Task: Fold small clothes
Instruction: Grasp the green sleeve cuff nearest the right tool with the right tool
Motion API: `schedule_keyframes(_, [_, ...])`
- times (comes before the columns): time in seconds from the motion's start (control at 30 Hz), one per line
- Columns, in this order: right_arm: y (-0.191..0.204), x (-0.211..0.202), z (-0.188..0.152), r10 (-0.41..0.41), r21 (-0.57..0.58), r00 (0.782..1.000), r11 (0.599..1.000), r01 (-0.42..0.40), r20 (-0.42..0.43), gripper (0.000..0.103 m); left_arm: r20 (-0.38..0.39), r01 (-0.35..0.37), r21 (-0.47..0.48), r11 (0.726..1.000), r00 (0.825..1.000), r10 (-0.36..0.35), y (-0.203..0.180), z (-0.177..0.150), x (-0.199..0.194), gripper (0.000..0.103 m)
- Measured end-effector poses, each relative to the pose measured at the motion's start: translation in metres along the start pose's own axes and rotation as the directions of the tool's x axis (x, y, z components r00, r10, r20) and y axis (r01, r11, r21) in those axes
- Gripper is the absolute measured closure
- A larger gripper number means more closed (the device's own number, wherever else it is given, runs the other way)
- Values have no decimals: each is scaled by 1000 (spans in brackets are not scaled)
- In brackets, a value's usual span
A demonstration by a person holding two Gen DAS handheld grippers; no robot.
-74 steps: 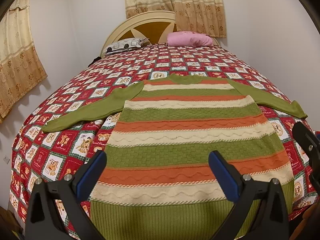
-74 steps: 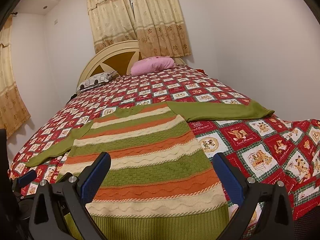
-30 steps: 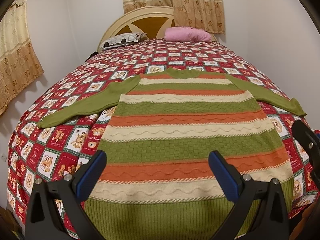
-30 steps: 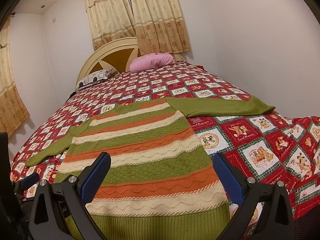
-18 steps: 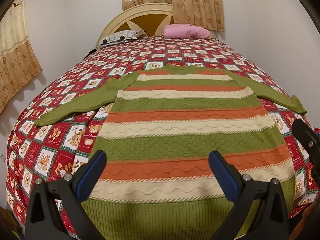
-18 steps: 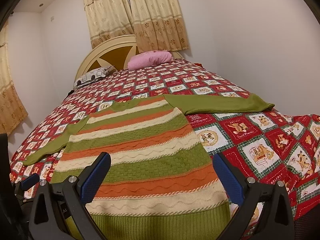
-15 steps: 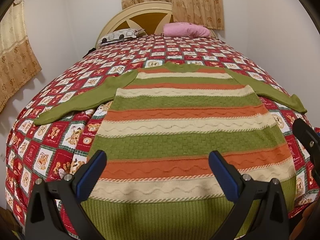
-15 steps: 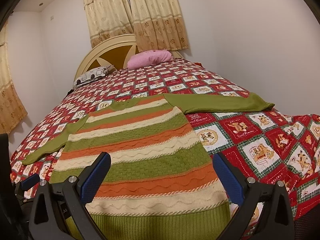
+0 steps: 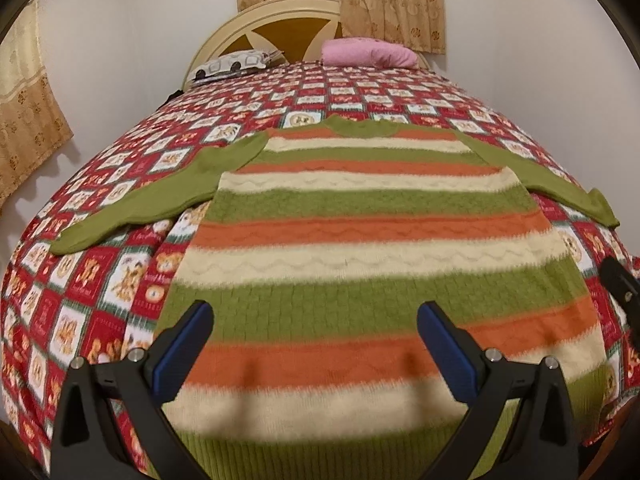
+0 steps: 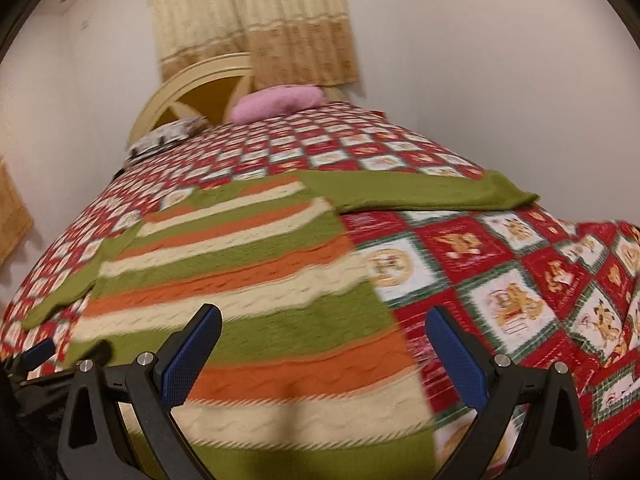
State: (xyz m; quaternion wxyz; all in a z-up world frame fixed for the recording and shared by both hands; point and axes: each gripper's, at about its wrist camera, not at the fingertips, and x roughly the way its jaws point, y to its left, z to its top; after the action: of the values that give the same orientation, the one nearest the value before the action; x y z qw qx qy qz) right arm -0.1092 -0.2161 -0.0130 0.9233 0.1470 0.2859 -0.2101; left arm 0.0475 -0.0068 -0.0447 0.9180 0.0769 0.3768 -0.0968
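A striped sweater [image 9: 360,232] in green, orange and cream lies flat on the bed, both green sleeves spread out to the sides; it also shows in the right wrist view [image 10: 248,280]. My left gripper [image 9: 314,344] is open and empty, low over the sweater's lower middle near the hem. My right gripper [image 10: 322,348] is open and empty over the sweater's lower right edge, with its right finger over the quilt. The right sleeve [image 10: 420,192] stretches out toward the wall. The left sleeve [image 9: 160,200] lies on the quilt.
The bed carries a red patchwork quilt [image 9: 100,280] with bear prints. A pink pillow [image 9: 368,52] and a patterned pillow [image 9: 236,64] lie by the headboard [image 9: 296,36]. Walls close in on both sides. The right gripper's edge [image 9: 620,288] shows at the left view's right.
Both grippers have moved forward and lower toward the sweater's hem end. The right wrist view has tilted and blurred with the motion. Both stay open.
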Motion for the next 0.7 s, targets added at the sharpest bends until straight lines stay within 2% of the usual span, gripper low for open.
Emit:
schedule_keyframes(0.2, [-62, 31, 28, -55, 135, 998, 989, 58, -23, 2, 20, 8, -47, 999, 1000, -7, 24, 34, 39, 0])
schedule_keyframes(0.3, [-103, 43, 54, -83, 213, 997, 974, 80, 6, 10, 16, -17, -59, 998, 1000, 18, 35, 49, 63, 0])
schedule_keyframes(0.37, [-138, 54, 72, -104, 289, 995, 952, 99, 2, 22, 4, -40, -68, 997, 999, 40, 42, 55, 78, 0])
schedule_keyframes(0.43, [-173, 68, 85, -126, 381, 992, 916, 126, -25, 27, -10, -49, -87, 995, 999, 49, 49, 58, 92, 0])
schedule_keyframes(0.5, [-220, 85, 98, -116, 496, 992, 860, 121, -41, 30, -26, -50, -105, 993, 999, 47, 52, 55, 104, 0])
schedule_keyframes(0.6, [-282, 107, 109, -107, 642, 992, 757, 123, -65, 43, -74, -39, -118, 992, 997, 31, 54, 50, 116, 0])
schedule_keyframes(0.63, [-299, 116, 112, -98, 676, 992, 727, 123, -76, 52, -77, -32, -124, 992, 997, 22, 55, 50, 116, 0])
schedule_keyframes(0.7, [-329, 136, 115, -91, 724, 989, 673, 150, -120, 54, -76, -25, -143, 989, 997, 14, 57, 50, 115, 0])
